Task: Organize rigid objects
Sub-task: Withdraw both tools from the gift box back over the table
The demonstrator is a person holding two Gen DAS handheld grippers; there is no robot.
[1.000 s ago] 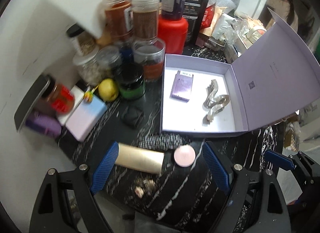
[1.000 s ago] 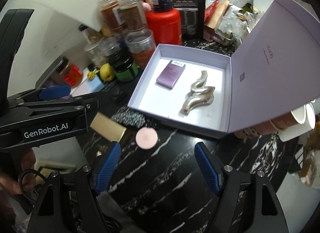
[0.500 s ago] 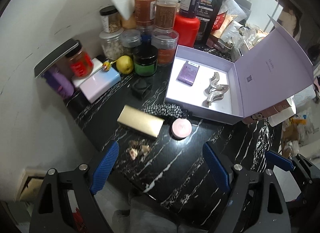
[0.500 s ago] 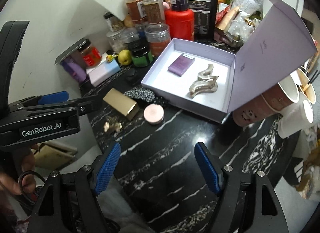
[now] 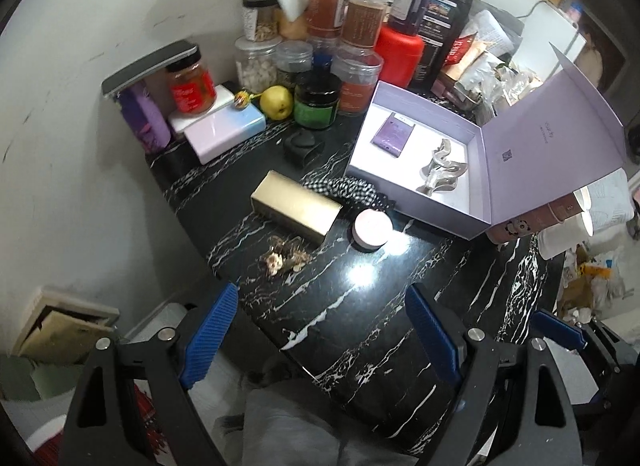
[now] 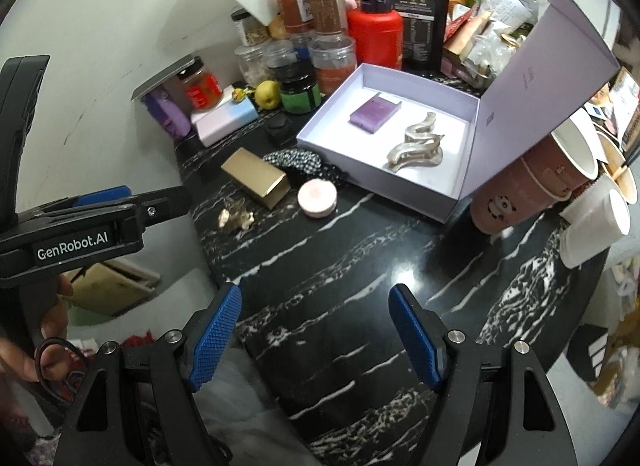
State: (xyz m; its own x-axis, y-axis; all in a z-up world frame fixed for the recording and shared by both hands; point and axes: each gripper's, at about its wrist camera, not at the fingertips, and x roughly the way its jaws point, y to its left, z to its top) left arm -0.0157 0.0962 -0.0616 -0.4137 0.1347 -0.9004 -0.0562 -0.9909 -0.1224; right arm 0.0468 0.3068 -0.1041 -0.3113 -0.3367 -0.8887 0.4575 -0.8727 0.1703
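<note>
We hold both sets of fingers apart and empty above the near edge of the table [image 5: 360, 330]. Ahead of the left gripper [image 5: 320, 330] lie the gold box [image 5: 296, 207] and, just right of it, the pink round tin [image 5: 371, 229]; beyond them stands the open lilac box [image 6: 320, 133], holding a purple card case [image 6: 374, 111] and a silver clip [image 6: 418, 145]. For a clean pick, we judge the right gripper [image 6: 316, 330] should straddle the tin's rim squarely.
</note>
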